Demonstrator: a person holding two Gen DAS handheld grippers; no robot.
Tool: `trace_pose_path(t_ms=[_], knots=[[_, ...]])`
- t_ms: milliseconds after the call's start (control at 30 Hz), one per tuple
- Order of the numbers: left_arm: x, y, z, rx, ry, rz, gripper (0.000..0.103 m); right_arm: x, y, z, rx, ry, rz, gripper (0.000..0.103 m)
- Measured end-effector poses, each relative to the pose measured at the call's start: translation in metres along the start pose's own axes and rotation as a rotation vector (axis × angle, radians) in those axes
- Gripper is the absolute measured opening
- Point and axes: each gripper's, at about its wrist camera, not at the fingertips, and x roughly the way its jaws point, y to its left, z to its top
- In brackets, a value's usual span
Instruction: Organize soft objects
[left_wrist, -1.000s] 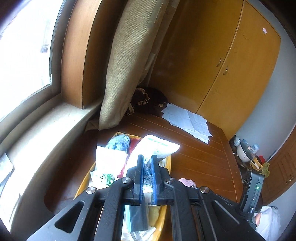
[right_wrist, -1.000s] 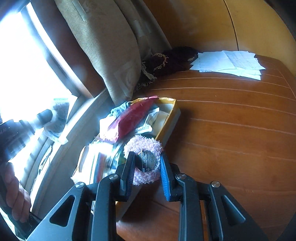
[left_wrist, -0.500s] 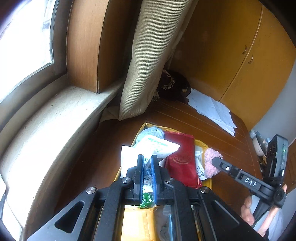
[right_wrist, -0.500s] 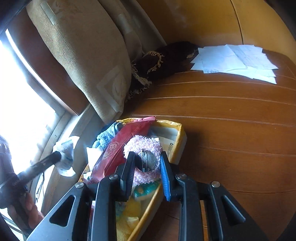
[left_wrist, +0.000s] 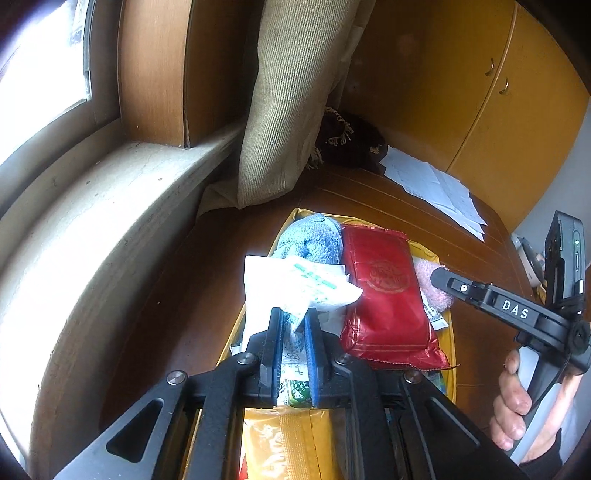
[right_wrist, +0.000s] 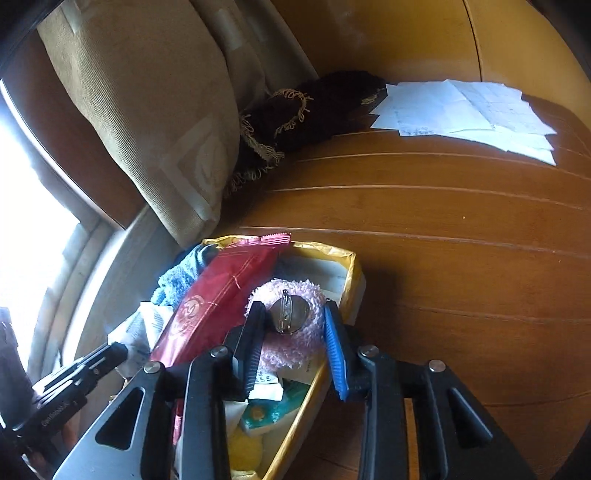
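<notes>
Jaws on both grippers are opening over the yellow box (left_wrist: 448, 295), which sits on the brown table (right_wrist: 461, 258) by the window sill.

Left gripper (left_wrist: 294, 350): a second ago it was pressed tight on the white-and-green packet (left_wrist: 310, 286), carried higher, with the box lower in its view. Now it is lower, right over the box, and the blue pads are easing apart. The packet's tail is still lying between them, and I cannot tell whether they are still pressing on it. Its body is fanning out toward 12 o'clock, resting across the blue knit cloth (left_wrist: 310, 240) and the edge of the red foil pouch (left_wrist: 384, 291).

Right gripper (right_wrist: 293, 345): a second ago it was holding the pink fluffy brooch (right_wrist: 291, 325) at the box's near edge. Now the brooch is hanging over the box's interior, at 3 o'clock of the red pouch. The jaws are spreading; the right pad is already standing clear of the fluff, while the left one is touching it at most. The metal pin back is facing the camera.

Reading: both soft items are being released into the box together, so this looks like the drop-off stage, not a pick. The box is already crowded, so the packet may be left perched on top, not settled inside. The loose papers (right_wrist: 461, 107) at 1 o'clock are lying well apart from the box.
</notes>
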Motion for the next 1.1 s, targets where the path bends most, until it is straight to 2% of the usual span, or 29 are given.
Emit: trace_pose_path(t_ms=[33,67,100,167,333,367,500,667,733,833,967,1100], knots=[[0.0,0.0,-0.001,0.0,0.002,-0.003,0.026,-0.004,-0.001,-0.001,0.008,-0.009,0.016,0.036],[-0.001,0.0,-0.001,-0.001,0.002,-0.008,0.042,-0.007,0.0,-0.001,0.012,-0.017,0.02,0.044],[-0.002,0.0,-0.002,-0.002,-0.004,-0.009,0.049,-0.013,0.001,-0.003,0.021,-0.037,0.019,0.051],[-0.007,-0.001,-0.004,-0.009,-0.043,-0.001,0.061,-0.022,0.003,-0.008,0.007,-0.068,0.018,0.056],[-0.023,-0.007,-0.013,-0.018,-0.121,-0.002,0.067,-0.041,0.006,-0.024,-0.021,-0.074,0.046,0.057],[-0.027,-0.009,-0.015,-0.021,-0.14,0.001,0.07,-0.046,0.005,-0.029,-0.02,-0.078,0.052,0.058],[-0.042,-0.017,-0.025,-0.045,-0.203,0.048,0.078,-0.06,0.013,-0.05,-0.05,-0.088,0.061,0.063],[-0.063,-0.03,-0.044,-0.056,-0.256,0.111,0.079,-0.072,0.022,-0.078,-0.047,-0.07,0.1,0.065],[-0.072,-0.027,-0.054,-0.125,-0.247,0.118,0.079,-0.078,0.026,-0.088,-0.052,-0.067,0.116,0.065],[-0.081,-0.026,-0.069,-0.155,-0.195,0.073,0.079,-0.087,0.028,-0.104,-0.047,-0.084,0.107,0.068],[-0.091,-0.039,-0.086,-0.111,-0.192,0.132,0.079,-0.092,0.026,-0.118,-0.035,-0.071,0.104,0.068],[-0.099,-0.045,-0.095,-0.107,-0.178,0.155,0.079,-0.101,0.031,-0.124,-0.075,-0.07,0.107,0.068]])
